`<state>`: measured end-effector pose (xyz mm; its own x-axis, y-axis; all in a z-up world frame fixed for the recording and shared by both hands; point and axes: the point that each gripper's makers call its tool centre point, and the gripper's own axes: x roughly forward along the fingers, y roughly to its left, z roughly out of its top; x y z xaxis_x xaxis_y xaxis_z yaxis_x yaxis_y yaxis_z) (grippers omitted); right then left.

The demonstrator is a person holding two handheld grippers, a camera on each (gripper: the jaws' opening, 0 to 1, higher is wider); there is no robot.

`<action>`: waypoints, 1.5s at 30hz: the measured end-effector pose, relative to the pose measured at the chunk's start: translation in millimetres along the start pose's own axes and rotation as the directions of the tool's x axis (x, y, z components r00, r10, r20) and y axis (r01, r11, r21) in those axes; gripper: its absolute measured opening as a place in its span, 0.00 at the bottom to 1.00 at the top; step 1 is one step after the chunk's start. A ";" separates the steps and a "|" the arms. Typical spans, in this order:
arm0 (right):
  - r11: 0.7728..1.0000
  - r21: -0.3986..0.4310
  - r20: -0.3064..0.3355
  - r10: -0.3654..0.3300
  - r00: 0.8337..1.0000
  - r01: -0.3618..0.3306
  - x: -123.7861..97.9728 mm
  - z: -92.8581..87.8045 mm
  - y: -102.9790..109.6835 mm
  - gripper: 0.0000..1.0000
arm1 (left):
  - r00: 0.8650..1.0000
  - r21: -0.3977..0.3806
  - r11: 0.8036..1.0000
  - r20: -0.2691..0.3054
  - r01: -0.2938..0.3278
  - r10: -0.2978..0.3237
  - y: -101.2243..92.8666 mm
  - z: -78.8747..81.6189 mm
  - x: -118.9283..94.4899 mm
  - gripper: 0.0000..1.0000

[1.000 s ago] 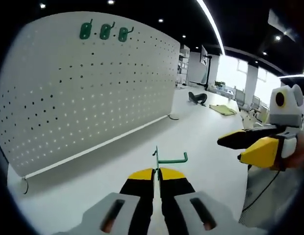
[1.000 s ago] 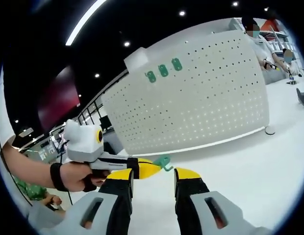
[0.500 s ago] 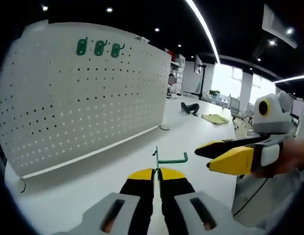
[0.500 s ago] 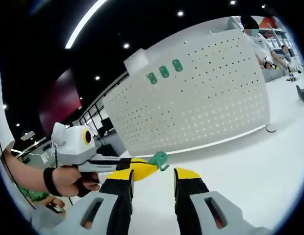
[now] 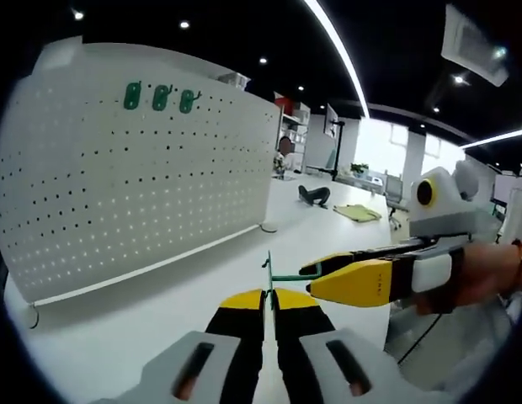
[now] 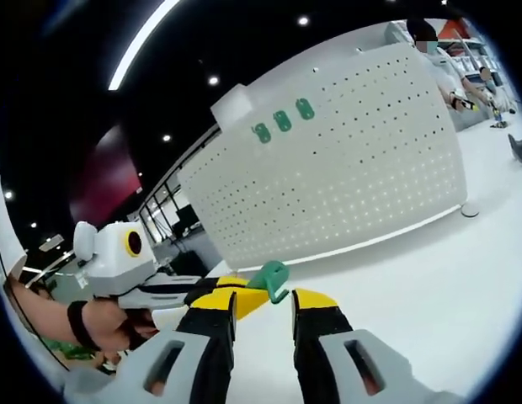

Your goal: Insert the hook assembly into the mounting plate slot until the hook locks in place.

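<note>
White table (image 5: 118,337) top spreads out under my two grippers, with a dark ceiling and bright lights above. On it stands a big white pegboard (image 5: 135,168), full of little holes, and it is the biggest thing I see. It stands upright on the table, well apart from my grippers. Near its top edge sit three small green hooks (image 5: 160,97) in a row, side by side. In the right gripper view I see the same board (image 6: 345,160) with the same green hooks (image 6: 283,120) up high.

My left gripper (image 5: 268,296) has its jaws pressed tight together, and they pinch the green hook assembly (image 5: 282,273) by its thin upright part. Its arm sticks out to the right. My right gripper (image 5: 324,271) comes in from the right in this view, and its yellow tips are right at the end of that arm.

In the right gripper view, my right gripper (image 6: 263,296) has its jaws a little apart. The green hook assembly (image 6: 271,279) sits between the tips, but I cannot tell if they touch it. The left gripper (image 6: 231,296) reaches in from the left, held by a hand (image 6: 109,324).
</note>
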<state>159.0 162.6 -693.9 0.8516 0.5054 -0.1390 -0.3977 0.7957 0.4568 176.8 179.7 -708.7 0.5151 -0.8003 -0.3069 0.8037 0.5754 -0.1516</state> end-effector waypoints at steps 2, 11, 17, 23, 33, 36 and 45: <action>1.000 0.014 0.007 -0.003 1.000 0.003 -1.0 0.9 0.0 0.21 | 1.000 -0.002 1.000 0.005 0.000 0.000 -0.9 0.6 -1.2 0.03; 0.996 0.090 0.024 -0.009 1.000 0.007 -5.6 4.5 -1.6 0.10 | 0.998 -0.008 1.000 0.052 0.023 -0.022 -10.6 7.1 -3.7 0.03; 0.986 0.166 0.038 0.004 0.999 -0.011 -7.6 6.6 0.5 0.05 | 0.997 0.000 0.999 0.072 0.040 -0.040 -16.3 10.5 -6.5 0.03; 0.976 0.218 0.036 0.023 0.999 -0.030 -8.4 6.0 5.9 0.03 | 0.996 0.005 0.999 0.078 0.047 -0.047 -17.8 10.3 -9.0 0.03; 0.971 0.234 0.025 0.050 0.998 -0.055 -4.1 11.2 20.6 0.01 | 0.994 0.014 0.999 0.105 0.034 -0.035 -13.6 15.5 -18.7 0.04; 0.972 0.225 -0.003 0.066 0.998 -0.064 -2.2 9.7 25.2 0.01 | 0.995 0.011 1.000 0.097 0.028 -0.029 -11.8 14.3 -22.7 0.04; 0.976 0.187 -0.007 0.112 0.994 -0.109 1.4 14.9 39.2 0.02 | 0.991 0.058 0.998 0.137 -0.001 -0.007 -7.0 25.2 -36.3 0.03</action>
<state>149.7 189.6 -663.0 0.7992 0.5939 -0.0930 -0.4172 0.6594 0.6254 160.0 200.4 -672.8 0.5456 -0.8198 -0.1741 0.8190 0.5656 -0.0965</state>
